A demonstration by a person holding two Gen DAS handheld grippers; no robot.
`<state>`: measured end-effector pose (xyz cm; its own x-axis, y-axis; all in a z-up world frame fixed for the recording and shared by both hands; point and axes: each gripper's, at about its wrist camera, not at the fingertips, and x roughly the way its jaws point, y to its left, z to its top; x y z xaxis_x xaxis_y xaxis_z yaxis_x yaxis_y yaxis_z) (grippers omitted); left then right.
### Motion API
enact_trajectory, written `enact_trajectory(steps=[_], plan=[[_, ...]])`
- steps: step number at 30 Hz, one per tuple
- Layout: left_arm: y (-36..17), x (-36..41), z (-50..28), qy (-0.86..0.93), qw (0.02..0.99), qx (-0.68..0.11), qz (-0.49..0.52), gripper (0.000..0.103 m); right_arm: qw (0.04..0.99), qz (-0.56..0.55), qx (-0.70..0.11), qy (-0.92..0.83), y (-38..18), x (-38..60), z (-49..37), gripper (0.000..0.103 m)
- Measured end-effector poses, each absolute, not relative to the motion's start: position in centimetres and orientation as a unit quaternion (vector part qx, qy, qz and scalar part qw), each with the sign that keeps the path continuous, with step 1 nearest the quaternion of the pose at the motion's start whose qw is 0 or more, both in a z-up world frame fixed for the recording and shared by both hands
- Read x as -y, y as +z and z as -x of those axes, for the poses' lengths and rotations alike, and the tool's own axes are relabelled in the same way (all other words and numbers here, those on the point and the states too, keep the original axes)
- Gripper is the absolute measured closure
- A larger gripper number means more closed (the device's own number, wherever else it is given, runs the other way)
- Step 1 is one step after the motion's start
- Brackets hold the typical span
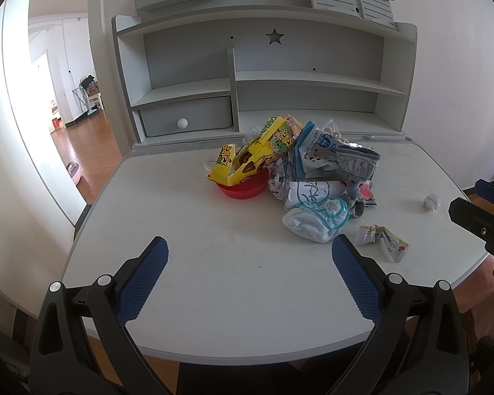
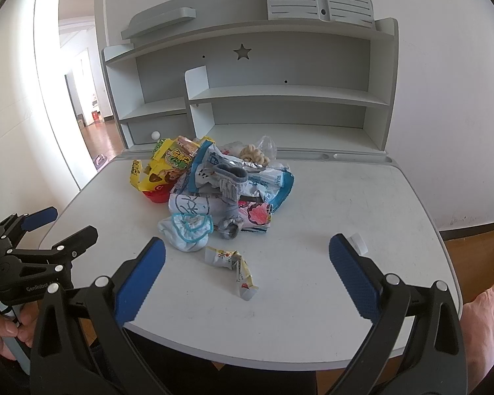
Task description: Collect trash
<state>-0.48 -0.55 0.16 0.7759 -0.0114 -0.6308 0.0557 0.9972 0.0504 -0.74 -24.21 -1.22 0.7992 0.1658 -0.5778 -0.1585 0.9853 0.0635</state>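
Both tongs gape empty — left gripper [image 1: 249, 256] and right gripper [image 2: 247, 256] low in frame — crumpled wrapper [image 2: 232, 265] lying between the right's fingers.

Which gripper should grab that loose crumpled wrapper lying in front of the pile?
Right. The crumpled wrapper lies almost centred ahead of the open right gripper, on bare desk. For the left gripper, also open, it sits off to the right side, nearer the desk edge.

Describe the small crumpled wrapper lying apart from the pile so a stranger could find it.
On the white desk, look in front of the trash pile, toward the near edge. The crumpled white-and-yellow wrapper lies alone there, flat and twisted, touching nothing.
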Motion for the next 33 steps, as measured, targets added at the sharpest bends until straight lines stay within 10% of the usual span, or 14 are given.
enact_trajectory(steps=[18, 33], plan=[[-0.6, 0.1, 0.0, -0.029, 0.94, -0.341, -0.018, 0.006, 0.945, -0.007, -0.313, 0.096, -2.0, 24.5, 0.1, 0.007], [-1.9, 2.1, -15.4, -0.074, 0.928, -0.347, -0.111, 0.008, 0.92, -0.018, -0.377, 0.11, -7.4, 25.2, -5.2, 0.007]])
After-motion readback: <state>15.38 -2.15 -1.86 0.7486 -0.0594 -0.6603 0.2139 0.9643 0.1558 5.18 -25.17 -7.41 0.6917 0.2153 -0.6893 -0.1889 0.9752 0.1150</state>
